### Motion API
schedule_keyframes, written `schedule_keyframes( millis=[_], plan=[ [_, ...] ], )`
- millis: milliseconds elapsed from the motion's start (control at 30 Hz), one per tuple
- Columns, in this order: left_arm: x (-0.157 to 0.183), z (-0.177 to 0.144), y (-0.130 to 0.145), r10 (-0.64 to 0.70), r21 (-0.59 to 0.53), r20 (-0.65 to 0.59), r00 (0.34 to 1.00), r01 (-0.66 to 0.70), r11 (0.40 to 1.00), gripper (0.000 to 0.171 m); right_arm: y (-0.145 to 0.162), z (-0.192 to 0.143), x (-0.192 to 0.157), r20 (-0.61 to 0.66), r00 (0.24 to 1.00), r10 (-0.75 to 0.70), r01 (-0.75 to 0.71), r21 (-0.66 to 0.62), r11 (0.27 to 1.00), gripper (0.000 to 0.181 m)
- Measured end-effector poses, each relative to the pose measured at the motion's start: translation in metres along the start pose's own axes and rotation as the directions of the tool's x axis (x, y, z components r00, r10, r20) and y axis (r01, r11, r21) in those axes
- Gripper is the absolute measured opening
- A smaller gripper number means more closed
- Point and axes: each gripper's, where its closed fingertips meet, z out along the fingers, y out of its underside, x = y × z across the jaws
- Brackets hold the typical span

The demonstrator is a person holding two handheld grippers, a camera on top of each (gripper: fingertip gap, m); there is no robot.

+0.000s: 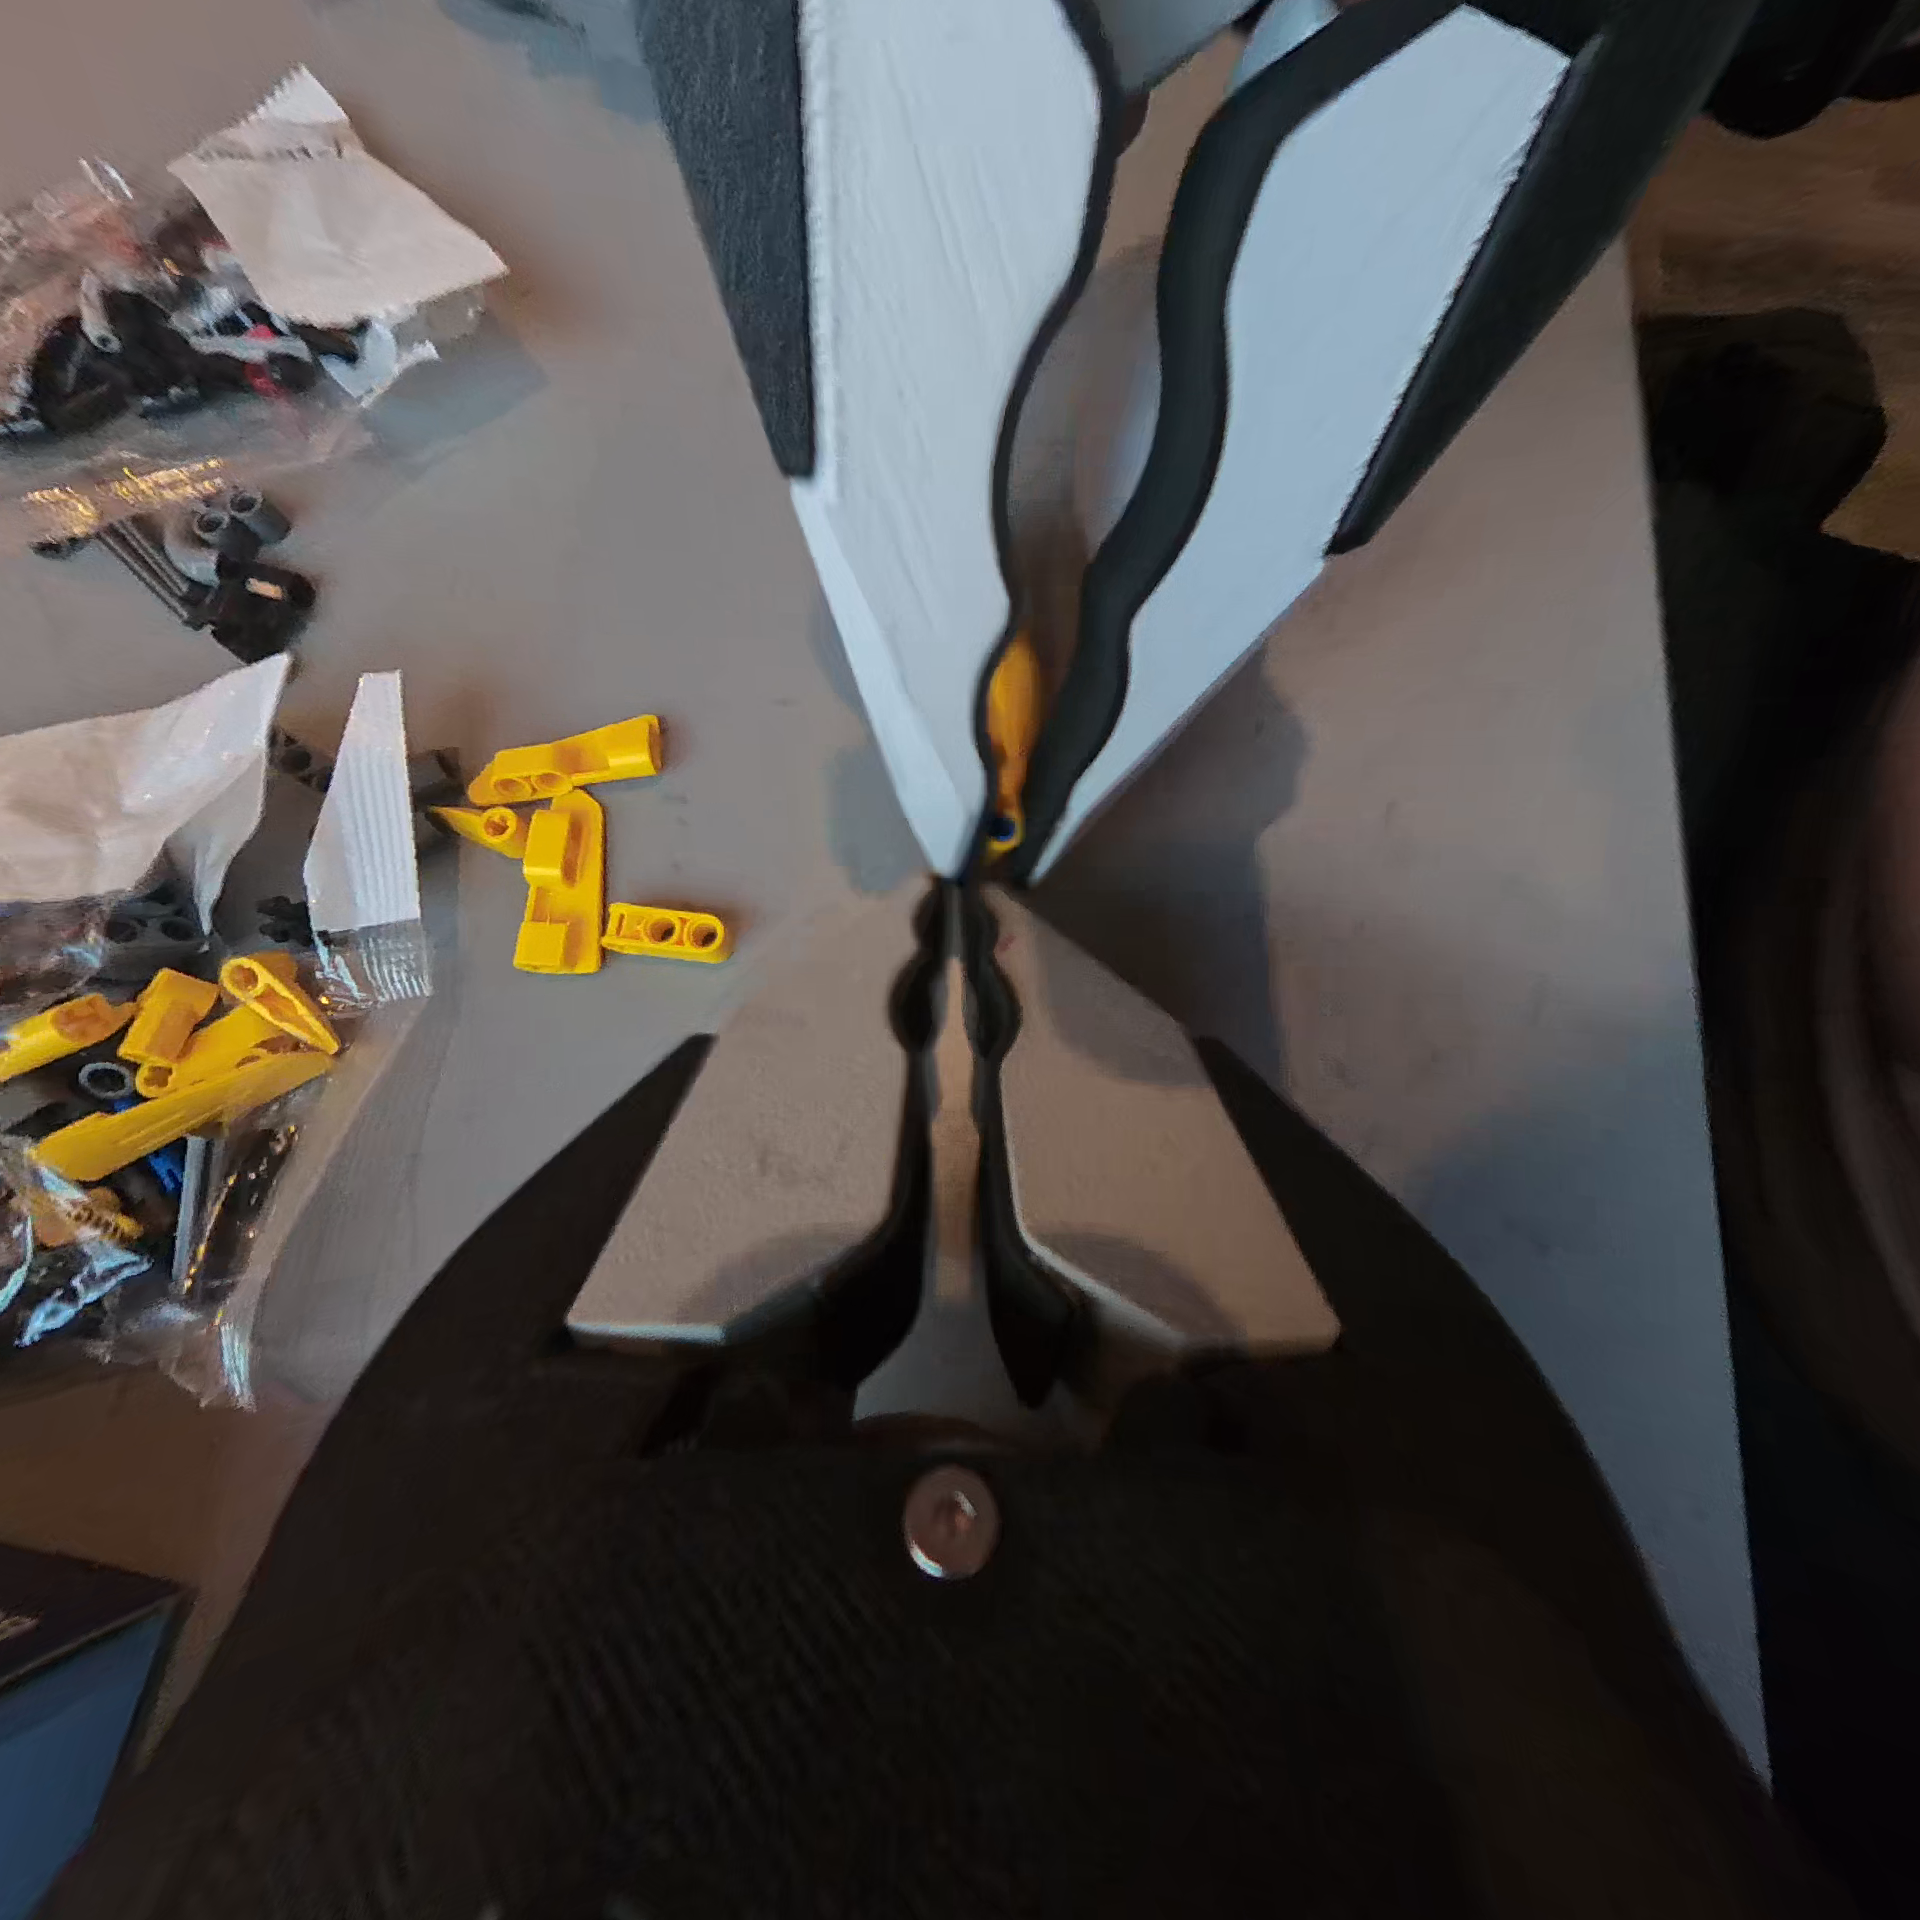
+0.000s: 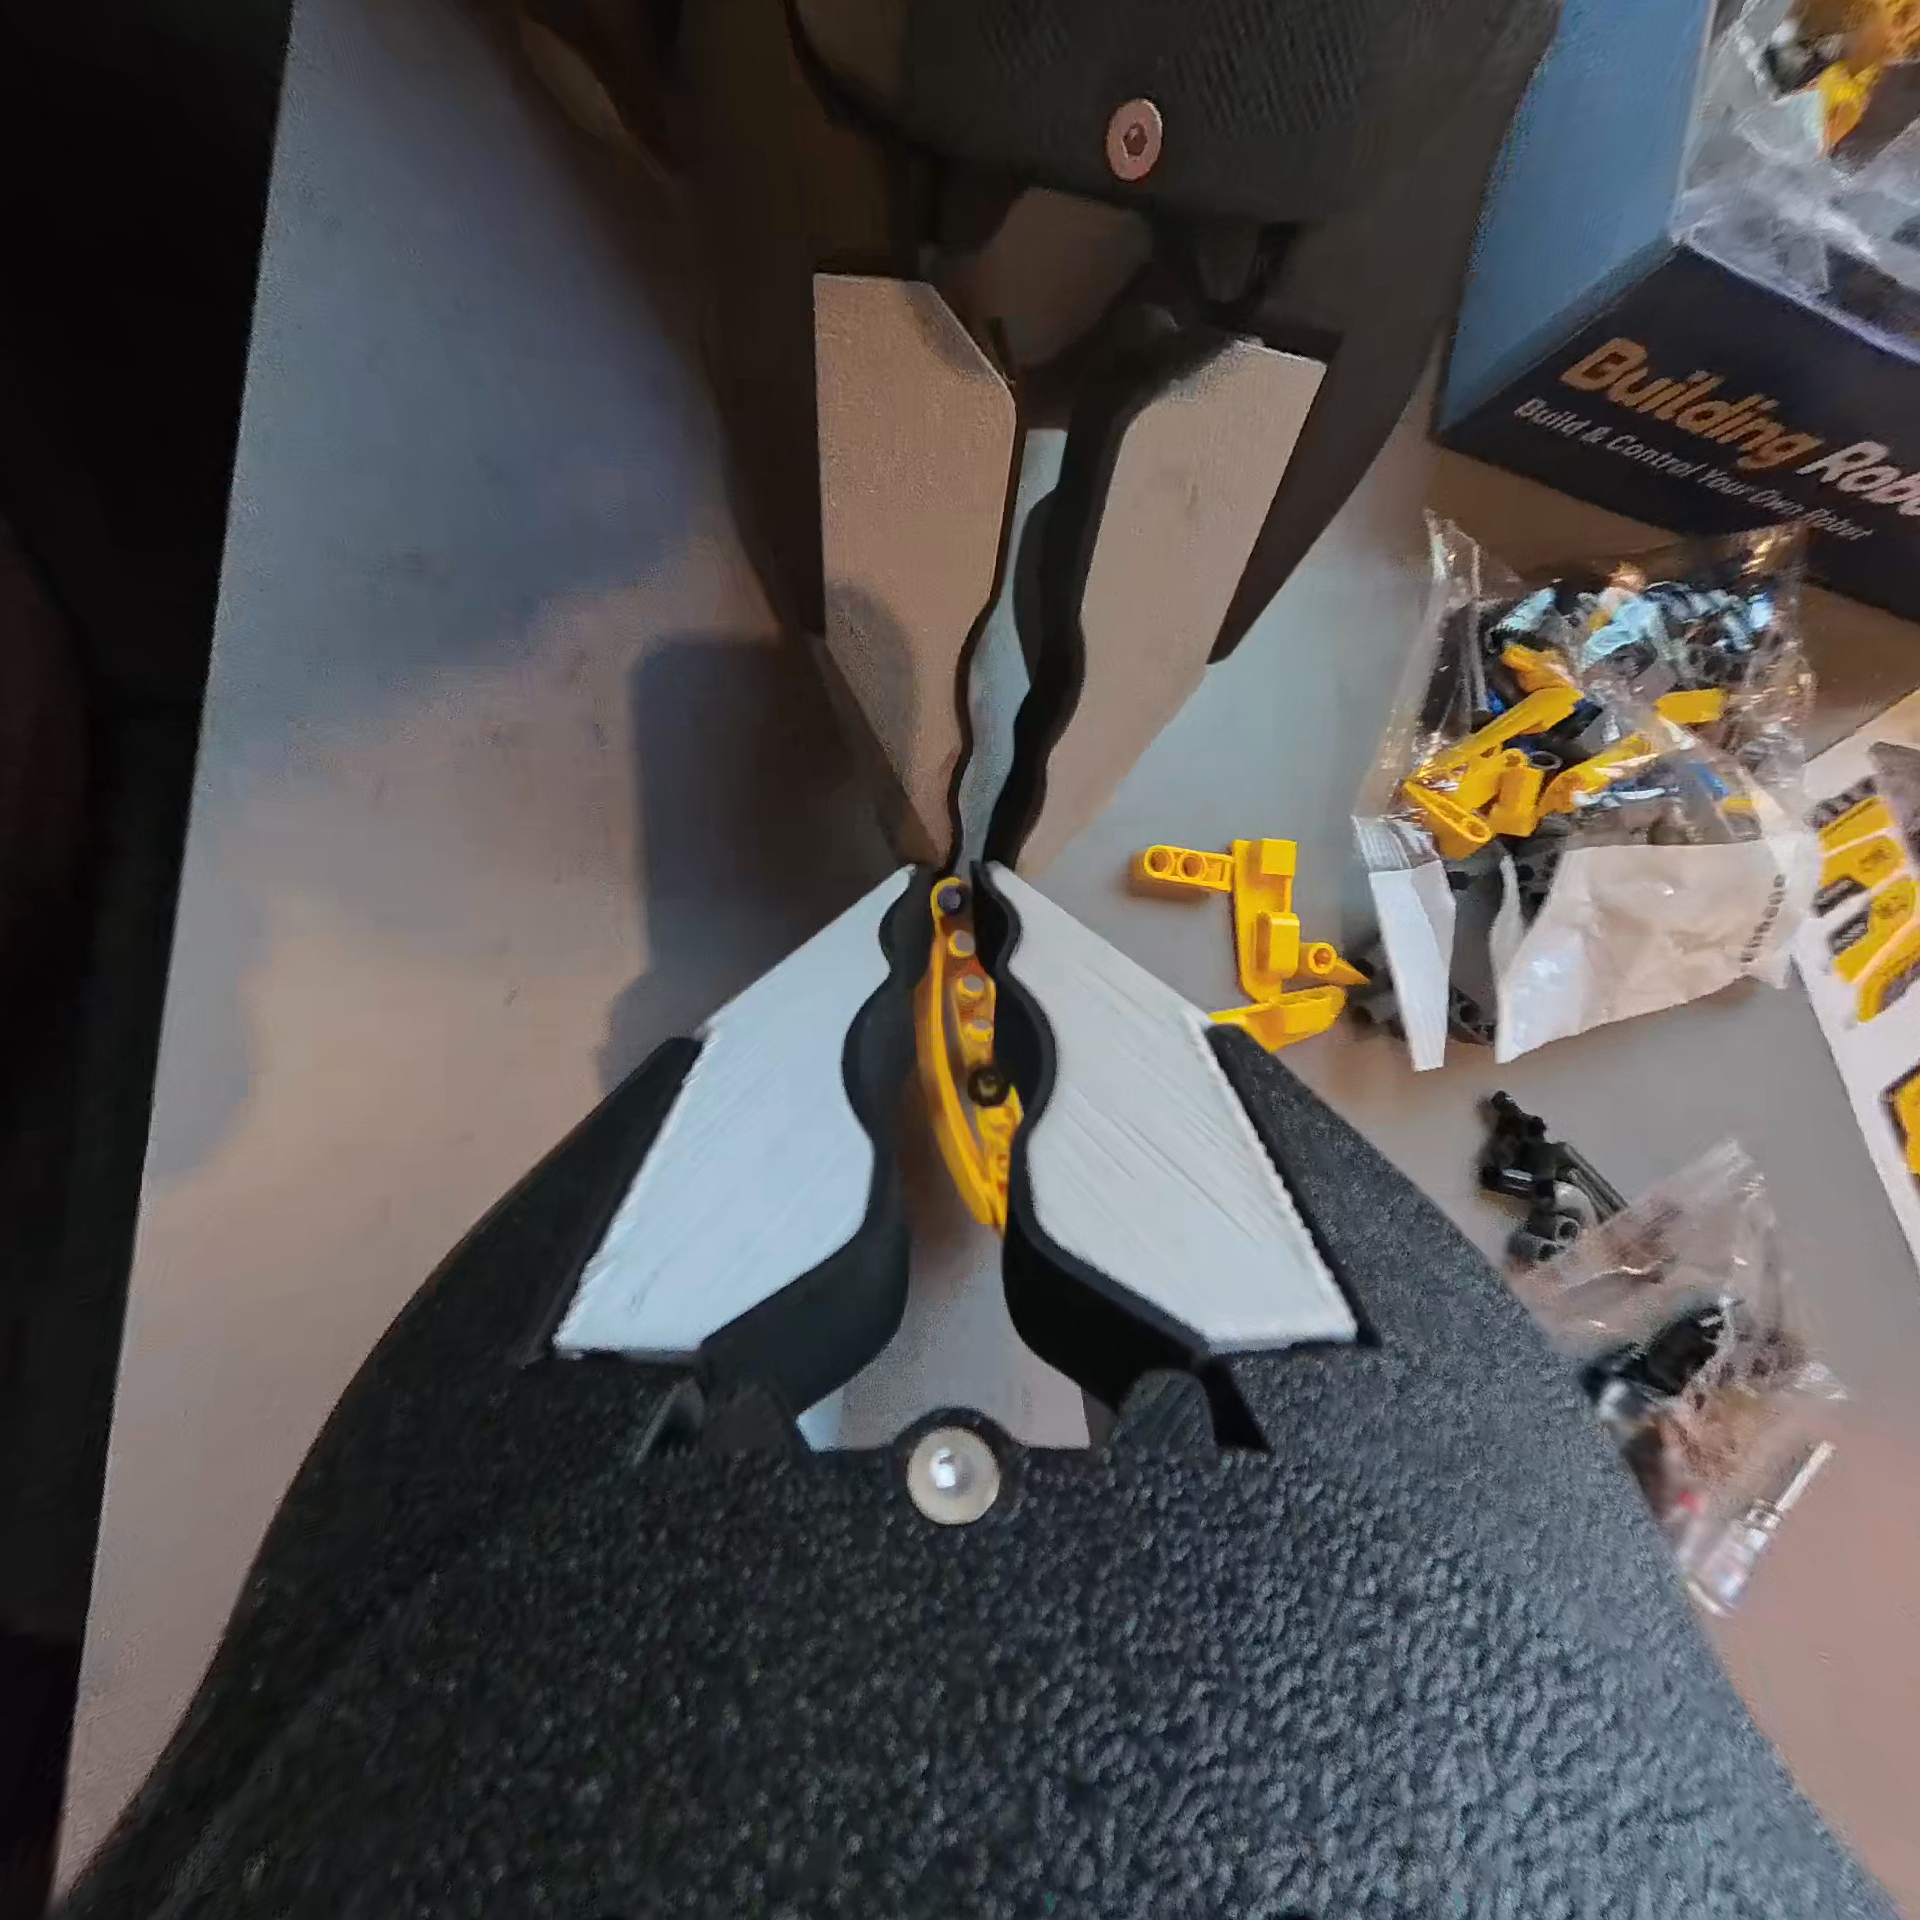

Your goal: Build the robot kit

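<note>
My right gripper (image 2: 961, 883), with white fingers and black pads, is shut on a yellow curved beam with holes (image 2: 961, 997) and holds it above the grey table (image 2: 468, 727). A dark pin (image 2: 948, 896) sits in the beam's end hole at the fingertips. My left gripper (image 1: 956, 899), with black fingers, is shut, and its tips meet the right gripper's tips at the beam's end. In the left wrist view the right gripper (image 1: 987, 862) comes from the top with the beam (image 1: 1013, 696) and the blue pin (image 1: 1001, 828). In the right wrist view the left gripper (image 2: 966, 857) comes from the top.
Loose yellow pieces (image 1: 566, 842) (image 2: 1262, 914) lie beside the grippers. Clear bags of parts (image 1: 156, 1091) (image 2: 1590, 727), small black parts (image 1: 229, 571) (image 2: 1538, 1174), a blue box (image 2: 1662, 343) and a printed sheet (image 2: 1870, 914) lie beyond. The table edge (image 1: 1662, 727) (image 2: 260, 727) is close.
</note>
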Motion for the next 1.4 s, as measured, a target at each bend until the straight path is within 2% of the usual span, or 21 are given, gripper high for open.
schedule_keyframes(
  millis=[200, 400, 467, 533, 733, 800, 900, 967, 1067, 1167, 1267, 1400],
  plan=[
    [-0.001, -0.002, 0.006, -0.086, -0.018, -0.042, 0.995, 0.085, 0.996, 0.000, 0.004, 0.004, 0.007, 0.166, 0.971, 0.171, -0.174, 0.007, 0.985, 0.007],
    [-0.010, -0.008, 0.005, -0.119, 0.020, 0.011, 0.993, 0.119, 0.993, 0.004, 0.009, 0.002, 0.020, 0.270, 0.890, 0.367, -0.398, 0.067, 0.915, 0.007],
    [-0.013, -0.009, 0.005, -0.127, 0.026, 0.030, 0.991, 0.127, 0.992, 0.010, 0.009, 0.002, 0.020, 0.270, 0.883, 0.384, -0.419, 0.083, 0.904, 0.007],
    [-0.016, -0.010, 0.004, -0.146, 0.035, 0.041, 0.988, 0.145, 0.989, 0.023, 0.009, 0.002, 0.021, 0.250, 0.891, 0.379, -0.414, 0.105, 0.904, 0.007],
    [-0.011, -0.006, 0.007, -0.096, 0.002, 0.042, 0.994, 0.096, 0.995, 0.025, 0.019, -0.009, 0.022, 0.111, 0.932, 0.345, -0.361, 0.198, 0.911, 0.007],
    [-0.010, -0.004, 0.007, -0.072, -0.010, 0.050, 0.996, 0.072, 0.997, 0.026, 0.016, -0.018, 0.020, 0.124, 0.918, 0.375, -0.395, 0.242, 0.886, 0.007],
    [-0.011, -0.006, -0.001, -0.079, 0.036, 0.046, 0.996, 0.077, 0.996, 0.031, -0.006, -0.042, 0.028, 0.135, 0.906, 0.402, -0.420, 0.412, 0.808, 0.007],
    [-0.010, -0.012, -0.020, -0.110, 0.157, 0.012, 0.994, 0.107, 0.982, 0.035, -0.024, -0.062, 0.035, 0.170, 0.901, 0.398, -0.422, 0.554, 0.718, 0.007],
    [0.001, -0.030, -0.059, -0.187, 0.396, -0.155, 0.970, 0.234, 0.888, 0.033, -0.043, -0.084, 0.042, 0.236, 0.891, 0.388, -0.431, 0.711, 0.555, 0.007],
    [-0.006, -0.045, -0.077, -0.231, 0.520, -0.213, 0.949, 0.310, 0.796, 0.024, -0.052, -0.098, 0.043, 0.289, 0.885, 0.364, -0.435, 0.792, 0.429, 0.006],
    [-0.007, -0.058, -0.083, -0.223, 0.575, -0.262, 0.939, 0.337, 0.745, 0.008, -0.053, -0.097, 0.040, 0.303, 0.887, 0.350, -0.431, 0.816, 0.385, 0.007],
    [-0.002, -0.058, -0.085, -0.211, 0.580, -0.300, 0.930, 0.354, 0.734, 0.005, -0.052, -0.101, 0.037, 0.319, 0.887, 0.333, -0.427, 0.840, 0.334, 0.006]
  ],
)
